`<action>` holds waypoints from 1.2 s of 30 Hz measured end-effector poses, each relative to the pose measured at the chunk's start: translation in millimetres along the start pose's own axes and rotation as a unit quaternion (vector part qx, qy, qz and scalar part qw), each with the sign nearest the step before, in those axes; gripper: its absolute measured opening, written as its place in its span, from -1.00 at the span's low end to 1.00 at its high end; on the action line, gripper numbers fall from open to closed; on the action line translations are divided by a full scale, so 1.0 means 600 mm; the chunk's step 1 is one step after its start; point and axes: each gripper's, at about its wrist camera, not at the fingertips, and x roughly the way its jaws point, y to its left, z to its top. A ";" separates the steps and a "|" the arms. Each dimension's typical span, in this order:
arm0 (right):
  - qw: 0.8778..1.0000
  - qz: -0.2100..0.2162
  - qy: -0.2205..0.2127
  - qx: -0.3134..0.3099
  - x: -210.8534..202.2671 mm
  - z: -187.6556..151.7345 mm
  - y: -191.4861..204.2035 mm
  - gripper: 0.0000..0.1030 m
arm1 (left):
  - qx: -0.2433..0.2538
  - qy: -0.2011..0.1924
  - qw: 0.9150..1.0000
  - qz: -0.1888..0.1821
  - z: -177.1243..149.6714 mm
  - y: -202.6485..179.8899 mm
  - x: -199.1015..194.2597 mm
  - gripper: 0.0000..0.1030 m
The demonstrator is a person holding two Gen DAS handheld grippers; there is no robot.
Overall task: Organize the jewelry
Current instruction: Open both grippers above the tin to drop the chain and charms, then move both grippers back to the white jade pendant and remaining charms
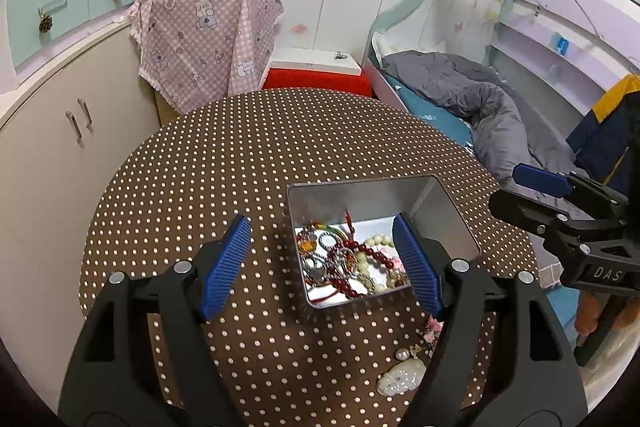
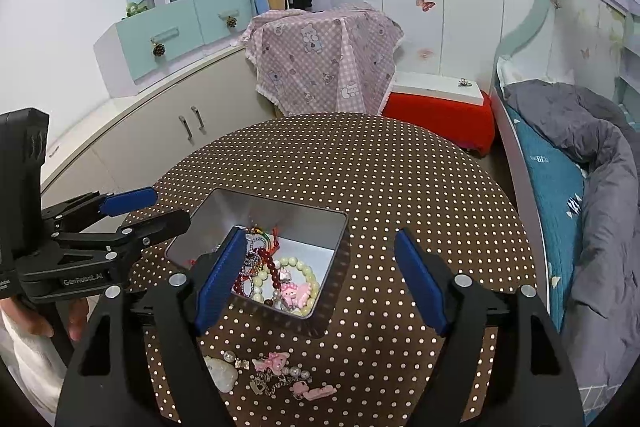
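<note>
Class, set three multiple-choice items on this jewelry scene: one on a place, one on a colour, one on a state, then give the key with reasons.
1. Where does the pale carved pendant lie?
A. in the tin
B. on the dotted tablecloth, nearer the camera than the tin
C. on the bed

2. What colour is the long bead string in the open rectangular silver metal tin?
A. dark red
B. blue
C. black

3. How do the right gripper jaws stand?
A. shut on a bracelet
B. shut empty
C. open, holding nothing

Key: B, it rests on the cloth outside the tin's rim; A, its beads are deep red; C, the blue pads stand wide apart with nothing gripped.
</note>
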 end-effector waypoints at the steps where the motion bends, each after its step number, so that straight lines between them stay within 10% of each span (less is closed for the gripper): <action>1: 1.000 -0.001 0.000 0.002 -0.002 -0.003 -0.001 0.45 | 0.000 0.001 1.000 -0.002 -0.004 0.000 -0.001 0.44; 29: 0.992 -0.094 0.043 0.067 -0.021 -0.135 -0.025 0.81 | 0.003 0.138 0.989 -0.058 -0.156 -0.049 0.019 0.64; 36: 0.989 -0.113 0.061 0.071 -0.012 -0.157 -0.021 0.84 | 0.013 0.122 0.991 -0.058 -0.171 -0.065 0.024 0.63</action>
